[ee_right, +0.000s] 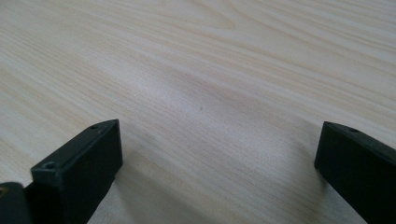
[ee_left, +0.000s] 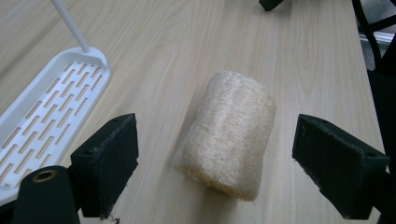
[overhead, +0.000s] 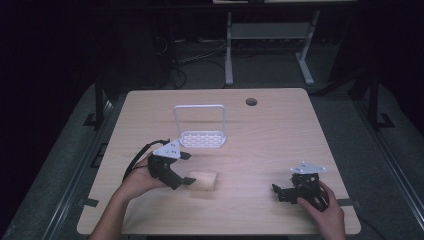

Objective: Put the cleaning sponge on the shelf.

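A: Where is the left gripper sitting, and how are its jaws standing?

B: It is resting in the person's left hand at the near left of the table, jaws spread wide and gripping nothing. In the left gripper view the two black pads are flanking the loofah on either side, neither one touching it.

A: And the loofah itself?

B: A pale, fibrous cylinder, lying on its side on the bare wood just beside the gripper, near the table's middle front.

A: What is lying farther out?

B: A white slotted tray with a tall wire handle is standing behind the loofah, toward the table's centre. In the left gripper view its slotted floor is lying to the left of the jaws, apart from the loofah.

A: And the right gripper?

B: It is being held low in the right hand at the near right, well apart from the loofah. Its jaws are also standing wide apart, with bare wood grain between them in the right gripper view
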A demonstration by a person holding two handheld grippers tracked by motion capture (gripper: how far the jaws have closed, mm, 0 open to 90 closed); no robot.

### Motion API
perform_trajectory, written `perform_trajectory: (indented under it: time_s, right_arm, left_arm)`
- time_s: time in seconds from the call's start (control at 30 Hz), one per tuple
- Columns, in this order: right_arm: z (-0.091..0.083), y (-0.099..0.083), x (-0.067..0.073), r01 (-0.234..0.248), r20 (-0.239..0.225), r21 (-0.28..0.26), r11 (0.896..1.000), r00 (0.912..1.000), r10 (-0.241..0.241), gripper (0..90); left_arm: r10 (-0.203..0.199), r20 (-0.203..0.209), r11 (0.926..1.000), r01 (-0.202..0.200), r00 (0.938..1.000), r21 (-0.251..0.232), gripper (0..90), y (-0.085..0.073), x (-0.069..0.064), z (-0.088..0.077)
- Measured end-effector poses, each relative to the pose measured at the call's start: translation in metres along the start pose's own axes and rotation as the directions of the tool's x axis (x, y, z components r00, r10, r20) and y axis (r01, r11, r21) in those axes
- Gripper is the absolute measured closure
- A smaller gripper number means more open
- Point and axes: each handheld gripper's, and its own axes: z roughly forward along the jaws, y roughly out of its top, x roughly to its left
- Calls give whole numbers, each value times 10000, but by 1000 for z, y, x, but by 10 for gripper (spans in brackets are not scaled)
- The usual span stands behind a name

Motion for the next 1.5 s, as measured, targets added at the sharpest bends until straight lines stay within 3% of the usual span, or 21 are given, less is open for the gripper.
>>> perform_trajectory:
  time_s: [0.37,0.67,1.5]
  right_arm:
    - [0,0,0,8,0,-1,10000,10000,-8,6]
    - [0,0,0,10,1,-4,10000,10000,-10,7]
    - [0,0,0,7,2,-6,10000,10000,-7,7]
  left_arm:
    - [434,355,9985,-446,9984,313,142,10,0,14]
    - [565,707,9972,-597,9959,445,142,12,-1,26]
    - [1085,1071,9837,-1223,9883,1320,142,8,-5,51]
